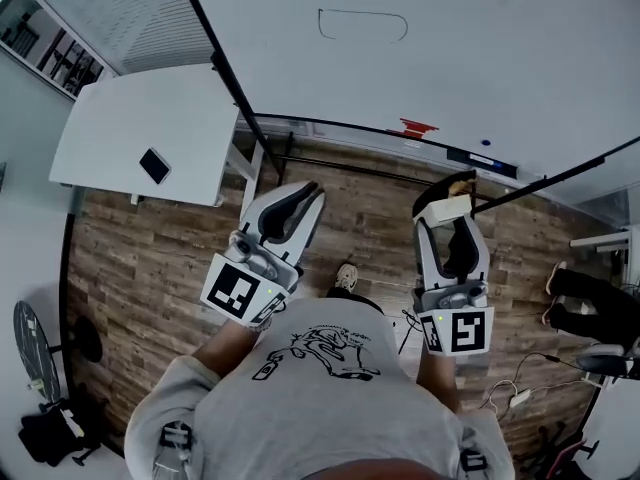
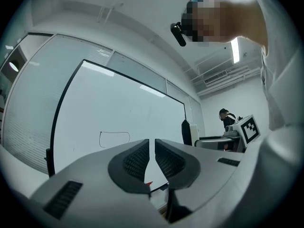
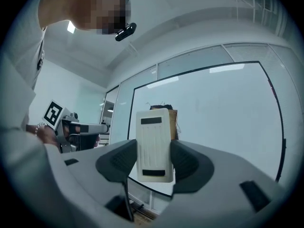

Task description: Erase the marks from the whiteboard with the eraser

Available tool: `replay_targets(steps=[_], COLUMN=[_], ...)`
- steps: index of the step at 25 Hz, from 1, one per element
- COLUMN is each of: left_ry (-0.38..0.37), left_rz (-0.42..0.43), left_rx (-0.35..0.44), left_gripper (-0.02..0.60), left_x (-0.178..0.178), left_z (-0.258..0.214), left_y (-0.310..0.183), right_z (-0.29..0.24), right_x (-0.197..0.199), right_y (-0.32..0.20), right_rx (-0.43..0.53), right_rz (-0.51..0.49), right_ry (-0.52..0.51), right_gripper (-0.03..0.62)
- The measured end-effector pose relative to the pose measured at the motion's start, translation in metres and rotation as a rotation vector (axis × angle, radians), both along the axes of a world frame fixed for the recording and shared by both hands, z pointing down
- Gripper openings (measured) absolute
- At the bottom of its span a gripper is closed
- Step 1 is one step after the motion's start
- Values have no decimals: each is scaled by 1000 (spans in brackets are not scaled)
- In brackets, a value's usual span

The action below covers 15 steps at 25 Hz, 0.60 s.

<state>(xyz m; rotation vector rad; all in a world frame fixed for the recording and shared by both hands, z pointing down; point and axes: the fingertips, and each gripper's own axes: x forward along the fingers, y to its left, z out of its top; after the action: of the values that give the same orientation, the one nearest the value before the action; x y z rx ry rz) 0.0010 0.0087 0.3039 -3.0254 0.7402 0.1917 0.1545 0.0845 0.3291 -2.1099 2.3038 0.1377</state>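
The whiteboard (image 1: 480,38) fills the wall ahead and carries a thin, rounded rectangular outline mark (image 1: 362,24). This mark (image 2: 114,138) also shows left of the jaws in the left gripper view. My right gripper (image 1: 452,200) is shut on the eraser (image 3: 153,146), a white block with two dark strips and a brown felt backing; it stands upright between the jaws, short of the board. My left gripper (image 1: 303,192) is held beside it at about the same height. Its jaws (image 2: 152,148) are shut, with only a sliver between them and nothing held.
A red marker (image 1: 418,126) and small items lie on the board's ledge (image 1: 480,158). A white table (image 1: 140,133) with a phone (image 1: 154,165) stands at left. Wooden floor lies below, with cables at right and another person's legs (image 1: 590,303) at the far right.
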Motion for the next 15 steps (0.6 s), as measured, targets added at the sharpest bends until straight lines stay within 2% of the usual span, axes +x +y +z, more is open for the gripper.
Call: replay_targets(steps=[5,10,15], left_ry=[-6,-10,-3], left_rz=[-35,-70,-90], left_rx=[-2,-9,0], left_gripper=[51,49,49], left_x=[24,32,29], left_z=[0,4,1], left_y=[-30,-54,-82], right_z=[2,2,-14], right_x=[25,34,44], right_y=[-37,-72,-120], right_rx=[-21,-34,-18], right_rz=[-14,-17,40], right_ry=[78,137,248], right_gripper=[229,229,229])
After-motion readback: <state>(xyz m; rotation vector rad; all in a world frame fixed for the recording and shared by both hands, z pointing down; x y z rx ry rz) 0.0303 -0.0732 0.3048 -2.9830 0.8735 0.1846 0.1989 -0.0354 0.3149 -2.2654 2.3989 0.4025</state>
